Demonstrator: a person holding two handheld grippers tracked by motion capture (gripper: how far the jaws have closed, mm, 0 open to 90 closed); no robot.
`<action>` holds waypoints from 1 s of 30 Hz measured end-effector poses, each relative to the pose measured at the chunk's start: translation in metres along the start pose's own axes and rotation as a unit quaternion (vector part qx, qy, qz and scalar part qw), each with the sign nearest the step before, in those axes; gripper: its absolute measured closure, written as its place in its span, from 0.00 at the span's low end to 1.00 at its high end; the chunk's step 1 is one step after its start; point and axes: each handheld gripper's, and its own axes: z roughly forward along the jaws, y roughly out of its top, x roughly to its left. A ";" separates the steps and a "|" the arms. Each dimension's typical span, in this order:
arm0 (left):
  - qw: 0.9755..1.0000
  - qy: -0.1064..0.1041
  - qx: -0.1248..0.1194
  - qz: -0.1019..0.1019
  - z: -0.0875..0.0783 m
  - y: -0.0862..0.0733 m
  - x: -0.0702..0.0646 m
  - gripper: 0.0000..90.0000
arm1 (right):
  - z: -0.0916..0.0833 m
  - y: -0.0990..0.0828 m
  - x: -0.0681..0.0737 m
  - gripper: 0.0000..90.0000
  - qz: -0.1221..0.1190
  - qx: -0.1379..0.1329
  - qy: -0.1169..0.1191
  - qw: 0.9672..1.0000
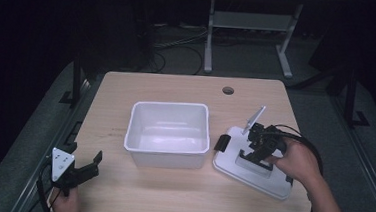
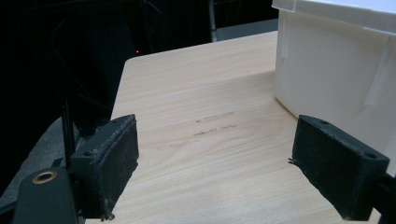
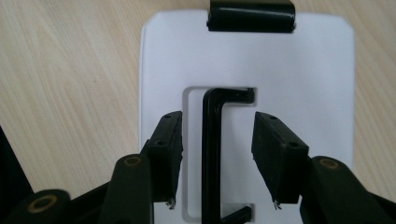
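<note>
Wooden desk (image 1: 120,191), pale and grained, carrying everything, with a round cable hole (image 1: 228,91) near its far edge at about one o'clock from the middle.

White plastic tub (image 1: 168,132), open-topped, sitting near the desk's centre; seen in the left gripper view as a white wall (image 2: 336,70) at two o'clock.

White lid (image 1: 244,172), lying flat on the desk just beside the tub at its three o'clock, apart from it. Black clip (image 1: 221,142) on the lid's near-left edge in the high view, shown at twelve o'clock in the right gripper view (image 3: 251,16).

Right gripper (image 1: 254,151), held in a hand (image 1: 297,161) entering from five o'clock, hanging low over the lid's recessed middle. Fingers (image 3: 279,156) half spread, one on either side of the black handle (image 3: 212,154), which lies in the recess between them, nearer the left pad; pads not pressing on it.

Left gripper (image 1: 91,164) at the desk's near-left corner, around eight o'clock from the tub, pointed toward it, well apart from the lid. Fingers (image 2: 109,163) spread wide over bare wood, pinching nothing.
</note>
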 end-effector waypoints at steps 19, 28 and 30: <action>1.000 0.000 0.001 0.002 0.001 0.000 -0.001 0.15 | 0.036 -0.025 -0.002 0.69 0.006 0.024 -0.008 1.000; 1.000 0.000 -0.001 -0.002 0.000 0.000 0.001 0.15 | 0.027 -0.025 -0.006 0.77 0.005 0.022 -0.020 1.000; 1.000 0.000 -0.001 -0.002 0.000 0.000 0.001 0.15 | 0.025 -0.023 -0.007 0.78 0.005 0.024 -0.025 0.999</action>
